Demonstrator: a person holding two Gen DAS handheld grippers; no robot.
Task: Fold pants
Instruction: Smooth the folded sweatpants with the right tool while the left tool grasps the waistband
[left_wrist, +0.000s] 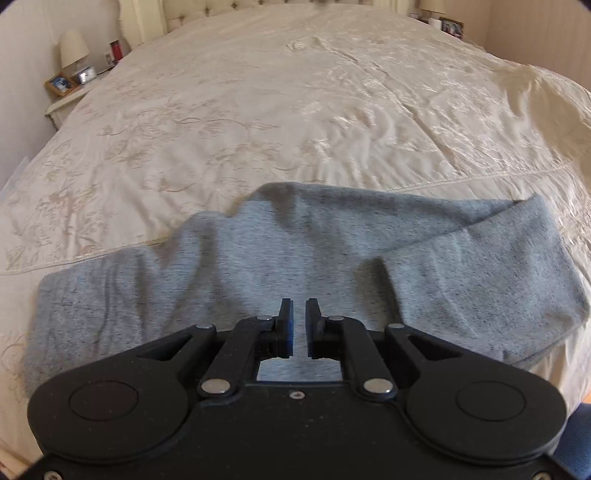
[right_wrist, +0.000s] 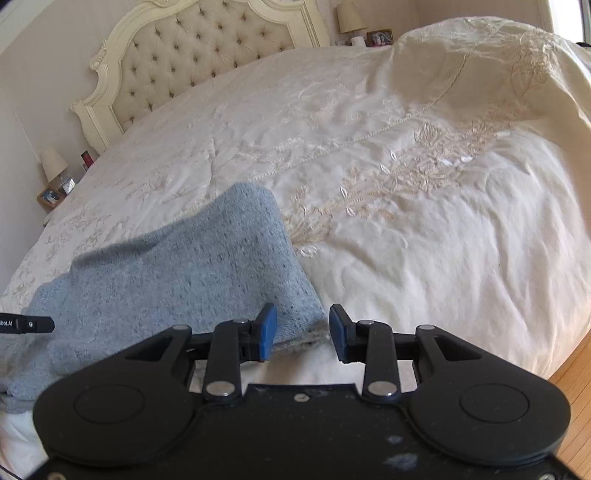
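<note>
Pants (left_wrist: 295, 258) (one grey pair) lie on bed (left_wrist: 258, 110); left tool (left_wrist: 299, 312) nearly closed, empty; right tool (right_wrist: 303, 317) spread.

The left gripper (left_wrist: 299, 317) points forward with its jaws nearly together, a narrow gap between them. The right gripper (right_wrist: 303, 325) has its jaws spread apart.

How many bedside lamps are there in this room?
2. One lamp stands on the nightstand at the bed's left side, one lamp at the right side, beside the headboard. Others may be out of view.
</note>
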